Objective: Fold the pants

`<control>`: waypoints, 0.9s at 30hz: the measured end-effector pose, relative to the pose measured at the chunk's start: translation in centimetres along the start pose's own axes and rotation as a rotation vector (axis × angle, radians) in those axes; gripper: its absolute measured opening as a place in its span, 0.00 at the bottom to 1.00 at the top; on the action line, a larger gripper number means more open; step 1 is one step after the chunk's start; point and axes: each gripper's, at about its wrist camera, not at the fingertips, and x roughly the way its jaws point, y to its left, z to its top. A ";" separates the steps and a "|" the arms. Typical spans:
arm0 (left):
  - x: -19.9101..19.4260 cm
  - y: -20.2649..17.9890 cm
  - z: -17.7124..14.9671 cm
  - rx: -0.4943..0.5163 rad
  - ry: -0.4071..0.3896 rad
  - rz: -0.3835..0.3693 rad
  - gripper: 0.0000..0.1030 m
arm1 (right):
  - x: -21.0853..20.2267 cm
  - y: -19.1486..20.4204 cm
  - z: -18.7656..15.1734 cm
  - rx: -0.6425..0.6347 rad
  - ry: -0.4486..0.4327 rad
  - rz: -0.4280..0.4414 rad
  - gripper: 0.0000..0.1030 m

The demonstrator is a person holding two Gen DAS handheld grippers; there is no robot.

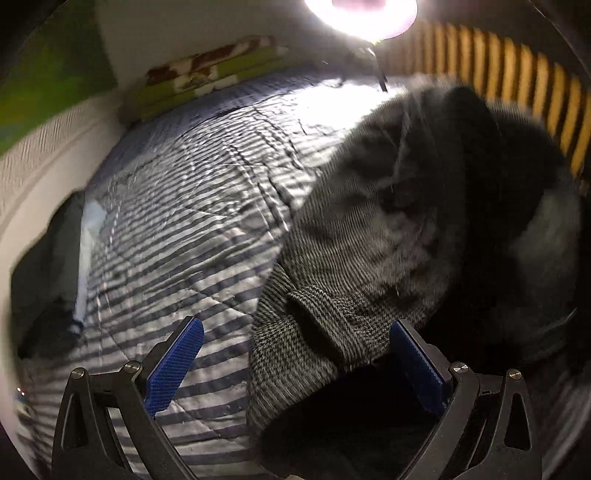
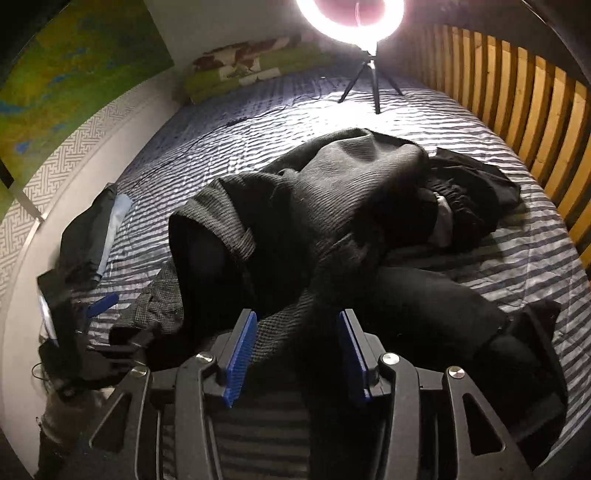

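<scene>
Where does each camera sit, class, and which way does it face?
Left wrist view: on the left hand-held gripper, facing down over grey knit pants on the striped bedspread; its own blue pads show.
Right wrist view: on the right hand-held gripper, facing down the bed; pads straddle the pants.
Shared: pants, bedspread, ring light, slatted rail.

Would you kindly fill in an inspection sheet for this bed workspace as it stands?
Surface: striped quilt, wrinkled.
Job's things: grey knit pants, crumpled in a heap.
Clutter: dark garments beside the heap; folded clothes at the bed's edge.
Grippers: left tool open, pants hem between its pads; right tool open over the fabric.
Cables: thin dark cord across the quilt.
Surroundings: ring light on tripod, slatted rail, pillows.
</scene>
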 end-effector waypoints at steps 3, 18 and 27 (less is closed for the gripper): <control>1.4 -1.4 -0.7 0.060 0.022 0.061 0.99 | 0.7 2.4 0.3 -0.064 -0.014 0.014 0.43; -0.2 4.2 -1.4 -0.093 0.016 -0.056 0.20 | 4.9 9.6 6.3 -0.245 -0.093 -0.145 0.02; -6.7 8.4 -2.1 -0.274 -0.111 -0.163 0.16 | -6.7 12.0 8.8 -0.278 -0.338 -0.089 0.02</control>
